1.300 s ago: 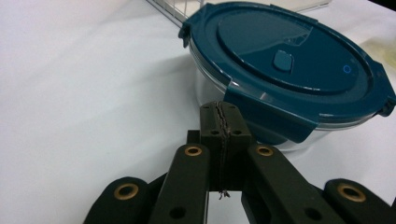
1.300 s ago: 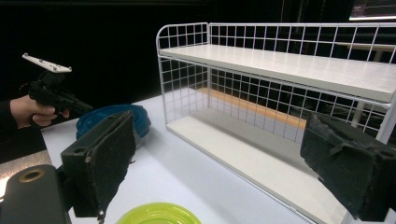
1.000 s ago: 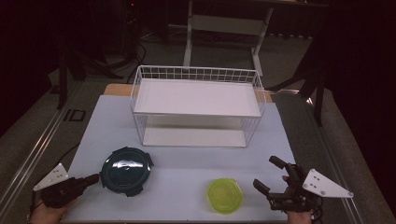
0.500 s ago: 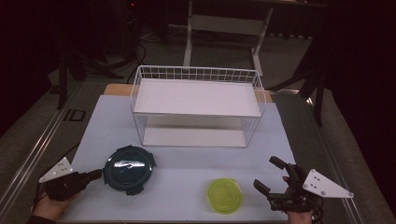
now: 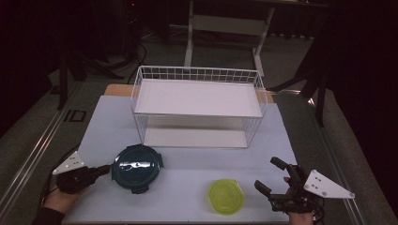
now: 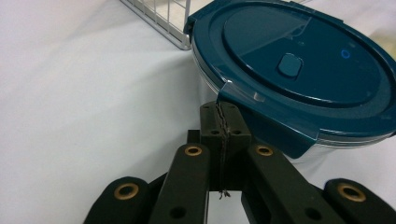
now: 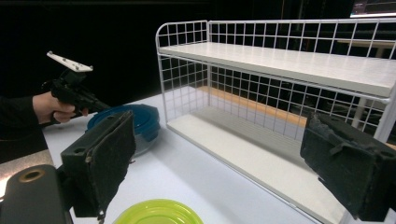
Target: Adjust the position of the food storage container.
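High view: left claw (image 5: 104, 170) closed, tips right at a side latch of the blue lidded container (image 5: 137, 167), touching or nearly; jaws pressed together in the left gripper view, nothing between them. Right claw (image 5: 274, 180) wide open, empty, just right of the green lid (image 5: 225, 196). Container sits front-left on the bench (image 5: 187, 173), lid latched on, clear body under it. Likely rigid plastic, light if empty, smooth and a bit slippery; the flat lid gives no purchase, so take it by a latch tab (image 6: 280, 128) or the rim edge. Green lid thin, flat, hard to pinch off the surface. Farther back, white wire shelf rack (image 5: 199, 101), both tiers bare.
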A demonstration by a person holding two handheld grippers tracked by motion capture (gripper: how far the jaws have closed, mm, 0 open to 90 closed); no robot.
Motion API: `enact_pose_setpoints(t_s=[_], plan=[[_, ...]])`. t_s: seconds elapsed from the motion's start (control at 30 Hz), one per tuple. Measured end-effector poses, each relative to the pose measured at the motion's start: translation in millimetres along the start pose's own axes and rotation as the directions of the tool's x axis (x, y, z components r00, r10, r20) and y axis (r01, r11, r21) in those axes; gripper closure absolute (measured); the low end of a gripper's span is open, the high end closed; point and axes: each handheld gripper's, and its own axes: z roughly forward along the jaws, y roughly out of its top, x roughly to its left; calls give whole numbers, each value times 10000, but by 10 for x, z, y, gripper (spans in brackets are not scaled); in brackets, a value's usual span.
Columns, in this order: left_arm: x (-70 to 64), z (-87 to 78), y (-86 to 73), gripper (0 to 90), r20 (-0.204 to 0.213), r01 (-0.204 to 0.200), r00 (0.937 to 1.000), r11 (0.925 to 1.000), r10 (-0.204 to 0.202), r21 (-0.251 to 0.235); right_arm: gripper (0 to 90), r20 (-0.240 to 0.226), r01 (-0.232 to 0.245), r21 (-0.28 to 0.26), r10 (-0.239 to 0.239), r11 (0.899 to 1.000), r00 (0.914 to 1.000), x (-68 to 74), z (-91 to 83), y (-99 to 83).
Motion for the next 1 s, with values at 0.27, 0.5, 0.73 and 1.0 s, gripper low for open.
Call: enact_pose_setpoints(t_s=[0.27, 0.5, 0.73, 1.0], plan=[[-1, 34, -17, 891, 6, 115, 9999, 9999, -115, 50, 100, -42, -13, 15, 13, 10000, 10000, -9, 3, -8], [-71, 165, 55, 891, 335, -91, 9994, 9996, 82, 279, 100, -91, -18, 64, 19, 10000, 10000, 1, 16, -6], [-132, 234, 166, 890, 495, -137, 9987, 9998, 131, 129, 100, -118, -46, 74, 47, 10000, 9999, -5, 15, -12], [-230, 402, 284, 890, 795, -370, 9963, 9987, 341, 350, 100, -169, -68, 114, 70, 9999, 9998, -4, 24, -18]])
